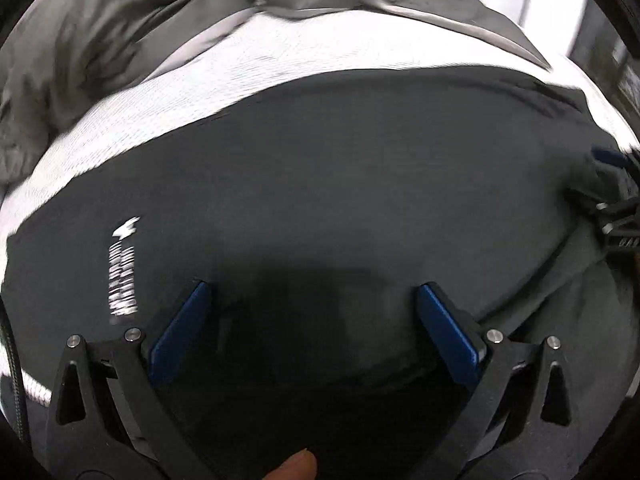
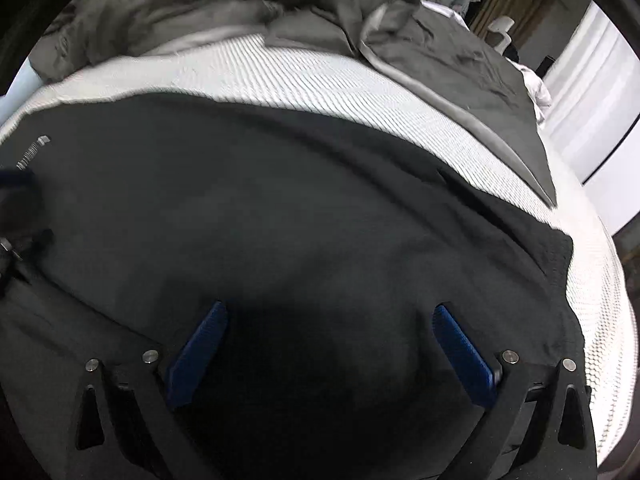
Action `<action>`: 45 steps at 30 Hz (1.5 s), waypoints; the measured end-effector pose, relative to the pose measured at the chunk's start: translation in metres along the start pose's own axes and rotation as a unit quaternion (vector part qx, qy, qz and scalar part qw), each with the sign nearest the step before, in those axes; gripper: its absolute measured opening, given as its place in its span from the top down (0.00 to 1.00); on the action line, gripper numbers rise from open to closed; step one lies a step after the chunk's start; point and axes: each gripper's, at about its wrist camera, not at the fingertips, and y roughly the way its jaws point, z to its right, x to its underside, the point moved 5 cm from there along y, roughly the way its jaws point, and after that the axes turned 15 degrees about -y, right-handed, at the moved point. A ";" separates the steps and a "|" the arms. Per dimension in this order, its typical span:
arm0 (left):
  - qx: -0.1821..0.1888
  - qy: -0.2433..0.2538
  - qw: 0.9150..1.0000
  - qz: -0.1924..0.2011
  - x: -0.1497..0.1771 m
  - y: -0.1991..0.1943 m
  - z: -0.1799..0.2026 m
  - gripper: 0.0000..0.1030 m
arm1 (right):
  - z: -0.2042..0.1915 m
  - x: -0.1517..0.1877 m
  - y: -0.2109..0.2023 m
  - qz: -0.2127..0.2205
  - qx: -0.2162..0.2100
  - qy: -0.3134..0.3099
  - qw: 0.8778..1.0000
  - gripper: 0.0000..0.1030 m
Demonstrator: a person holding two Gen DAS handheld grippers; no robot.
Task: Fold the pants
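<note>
Dark grey pants [image 1: 340, 184] [image 2: 280, 208] lie spread flat on a white ribbed bed cover [image 1: 240, 68] [image 2: 320, 80], with a white printed logo [image 1: 124, 268] [image 2: 34, 152] near their left side. My left gripper [image 1: 314, 292] hangs open just above the cloth, blue pads [image 1: 180, 332] wide apart, nothing between them. My right gripper [image 2: 330, 312] is also open over the pants, further right, its blue pads [image 2: 464, 356] apart and empty. Each gripper shows at the edge of the other's view: the right one [image 1: 612, 208], the left one [image 2: 16, 208].
A rumpled grey duvet [image 2: 200, 4] [image 1: 80, 40] is bunched at the far side of the bed. The bed's right edge [image 2: 608, 280] drops off towards a white wall and curtains [image 2: 592, 80]. A fingertip [image 1: 298, 466] shows at the bottom of the left wrist view.
</note>
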 end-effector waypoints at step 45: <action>0.002 -0.168 0.974 0.150 0.028 -0.125 -0.170 0.01 | 0.121 0.075 -0.076 0.104 -0.028 0.206 0.973 0.00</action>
